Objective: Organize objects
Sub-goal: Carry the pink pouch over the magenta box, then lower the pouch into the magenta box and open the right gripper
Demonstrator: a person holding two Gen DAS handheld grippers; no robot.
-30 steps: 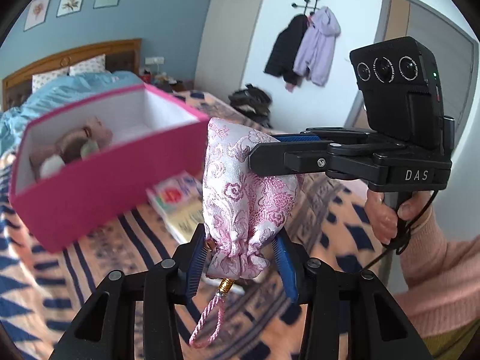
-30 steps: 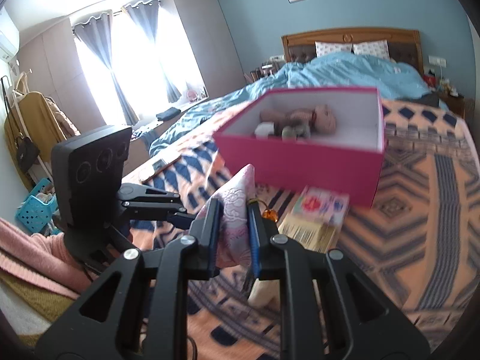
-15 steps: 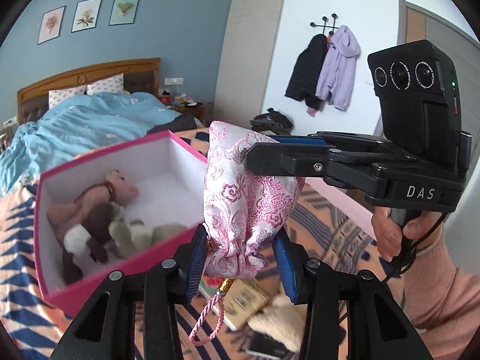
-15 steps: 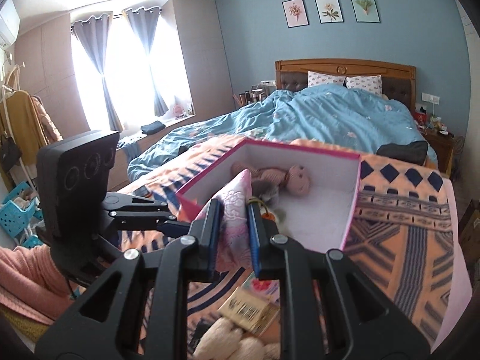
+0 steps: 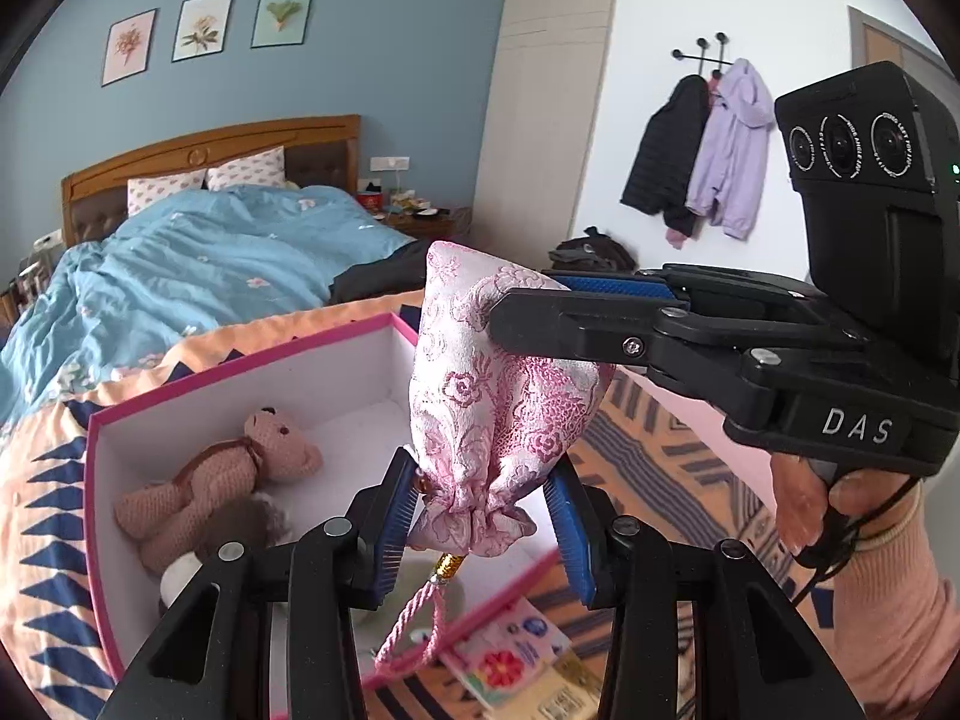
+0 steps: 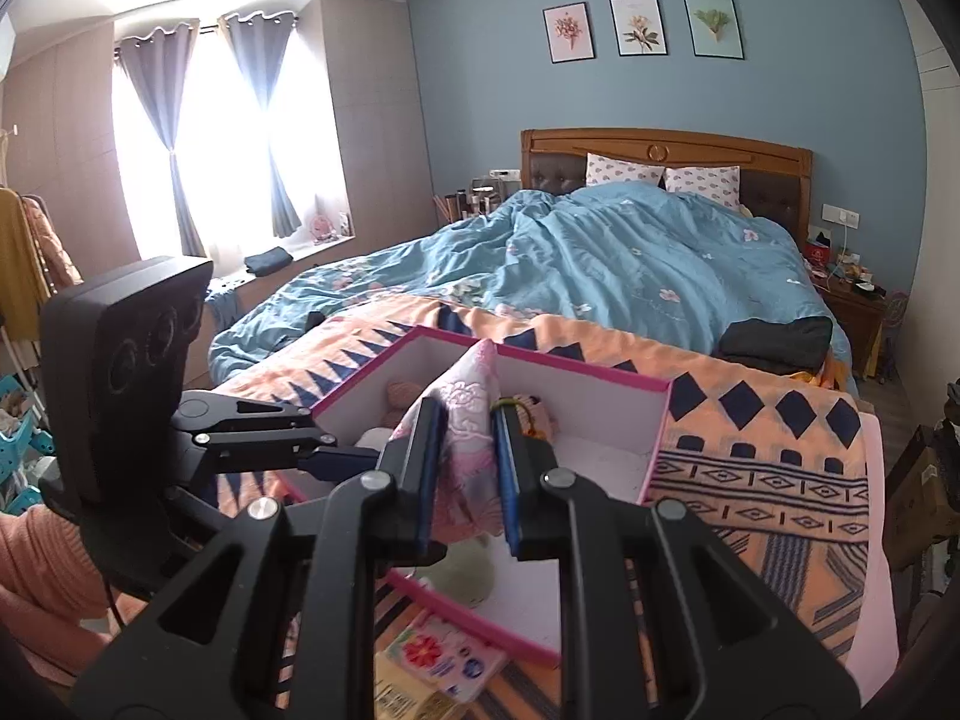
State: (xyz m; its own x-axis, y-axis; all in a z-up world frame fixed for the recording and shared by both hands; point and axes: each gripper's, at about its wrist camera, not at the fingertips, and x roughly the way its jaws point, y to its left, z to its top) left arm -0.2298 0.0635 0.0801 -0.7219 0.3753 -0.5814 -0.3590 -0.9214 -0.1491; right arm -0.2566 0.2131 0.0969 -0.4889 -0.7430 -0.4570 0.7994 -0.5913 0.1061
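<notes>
A pink brocade drawstring pouch [image 5: 480, 408] hangs in the air over an open pink box [image 5: 252, 360]. My right gripper [image 6: 468, 462] is shut on the pouch's top corner [image 6: 471, 420]; in the left wrist view it reaches in from the right [image 5: 528, 318]. My left gripper [image 5: 480, 516] stands around the pouch's gathered neck, its blue pads [image 5: 396, 516] slightly apart from the cloth. A tassel cord [image 5: 420, 618] dangles below. A brown teddy bear [image 5: 216, 492] lies in the box.
The box [image 6: 600, 378] sits on an orange patterned blanket [image 6: 768, 462] at the foot of a bed with a blue duvet [image 6: 600, 264]. A flat printed packet [image 6: 450, 654] lies in front of the box. Coats [image 5: 708, 150] hang on the wall.
Both grippers have carried the pouch up and forward, from beside the box to above its open inside. The right gripper's hold is unchanged.
</notes>
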